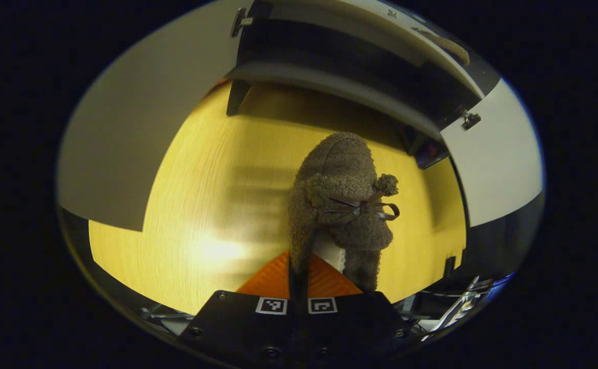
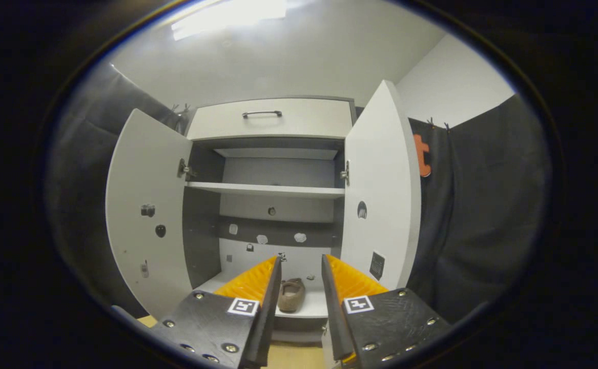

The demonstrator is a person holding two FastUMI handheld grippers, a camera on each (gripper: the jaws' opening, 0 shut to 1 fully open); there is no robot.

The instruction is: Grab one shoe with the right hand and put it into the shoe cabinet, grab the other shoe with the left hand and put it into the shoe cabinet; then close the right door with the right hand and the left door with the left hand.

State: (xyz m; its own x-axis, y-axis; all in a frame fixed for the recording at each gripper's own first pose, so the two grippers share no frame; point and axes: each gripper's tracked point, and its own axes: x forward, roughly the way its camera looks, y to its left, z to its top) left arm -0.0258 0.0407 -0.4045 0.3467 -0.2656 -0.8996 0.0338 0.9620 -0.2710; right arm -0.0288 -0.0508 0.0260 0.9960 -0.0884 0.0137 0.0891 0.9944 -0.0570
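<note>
Meanwhile left hand-held gripper (image 1: 299,266) pinches a fuzzy shoe (image 1: 342,205) over bare floor (image 1: 217,205); right hand-held gripper (image 2: 301,271) gapes empty

A fuzzy grey-brown shoe (image 1: 337,195) with a dark brown ribbon bow (image 1: 363,207) hangs over a yellow wood-grain floor (image 1: 217,205). The shoe cabinet (image 2: 273,169) has white doors, a white drawer front with a dark handle (image 2: 262,113), white shelves and grey inner walls. A tan-brown shoe (image 2: 291,295) lies on its white bottom shelf.
</note>
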